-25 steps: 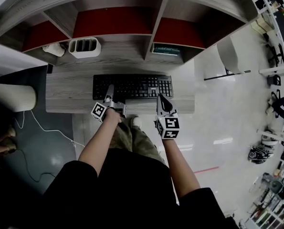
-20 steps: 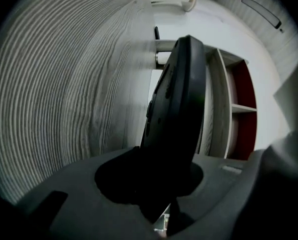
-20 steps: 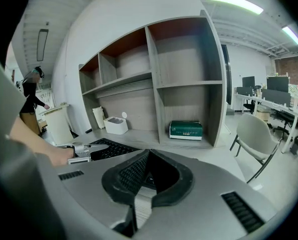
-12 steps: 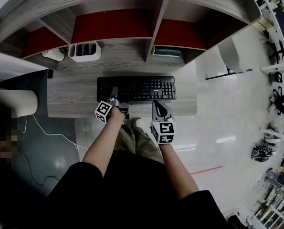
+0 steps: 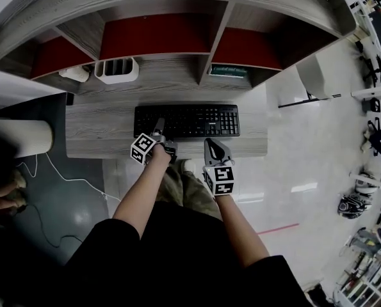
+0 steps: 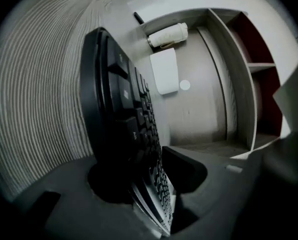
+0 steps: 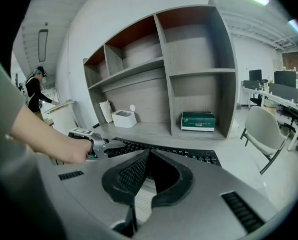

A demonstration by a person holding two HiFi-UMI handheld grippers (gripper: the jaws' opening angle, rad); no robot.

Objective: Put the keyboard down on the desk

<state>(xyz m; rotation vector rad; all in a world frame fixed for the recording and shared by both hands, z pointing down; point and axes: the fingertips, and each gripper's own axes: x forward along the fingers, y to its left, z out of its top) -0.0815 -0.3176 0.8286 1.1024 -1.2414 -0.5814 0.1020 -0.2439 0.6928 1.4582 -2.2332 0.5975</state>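
Observation:
The black keyboard [image 5: 187, 120] lies flat on the grey wood desk [image 5: 100, 130], in front of the shelf unit. My left gripper [image 5: 159, 127] is at the keyboard's front edge near its left end. In the left gripper view the keyboard [image 6: 118, 99] stands between the left gripper's [image 6: 149, 171] jaws, which are opening, and the pads look clear of it. My right gripper [image 5: 213, 147] hovers just off the desk's front edge, short of the keyboard. In the right gripper view its [image 7: 147, 154] fingertips meet with nothing between them, and the keyboard [image 7: 189, 154] lies beyond.
On the desk's back part are a white divided holder [image 5: 116, 69], a white roll [image 5: 75, 73] and a green box [image 5: 227, 71] in a shelf bay. A light chair [image 5: 312, 75] stands to the right. A white cable [image 5: 56, 171] runs over the floor at left.
The right gripper has drawn back from the keyboard's front edge toward me. The left gripper stays at the keyboard's front left. The keyboard rests on the desk throughout.

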